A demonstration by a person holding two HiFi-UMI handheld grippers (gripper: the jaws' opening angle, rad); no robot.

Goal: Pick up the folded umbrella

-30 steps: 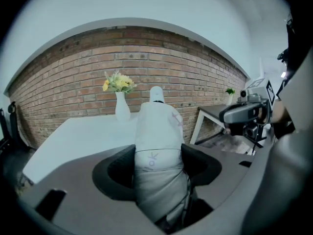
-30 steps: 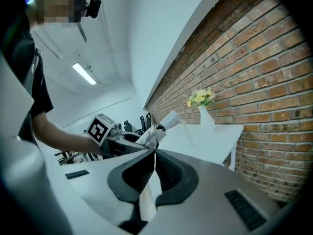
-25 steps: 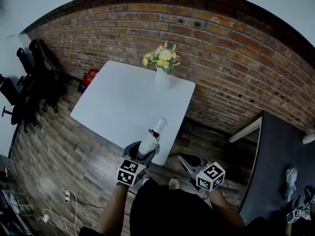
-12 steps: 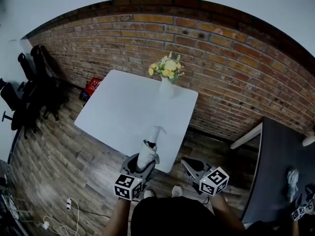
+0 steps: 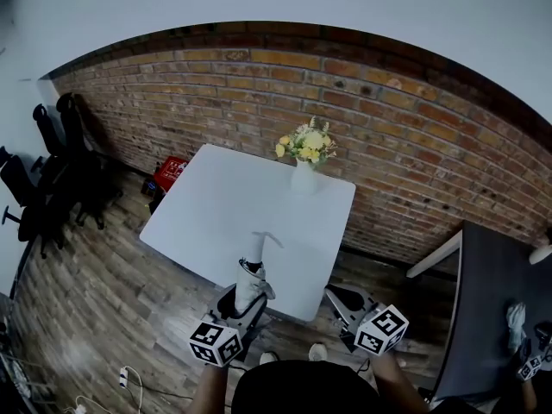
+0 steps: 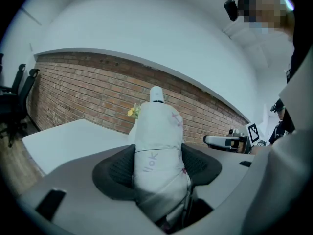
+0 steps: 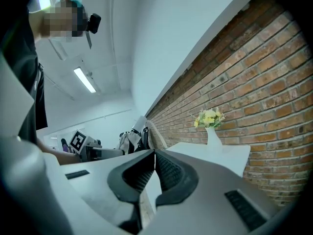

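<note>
Table [image 5: 224,205] down below with only flower vase [image 5: 304,172] on it. Above its near edge, folded umbrella [image 5: 250,270] lifted clear, squeezed round the middle by left gripper [image 5: 246,293]. Alongside, right gripper [image 5: 341,298] pinched closed on nothing. Looks basically done, just keep hold.

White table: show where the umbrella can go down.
The white square table is bare from its near edge to its left corner. Only the far corner by the brick wall holds a white vase of yellow flowers.
</note>
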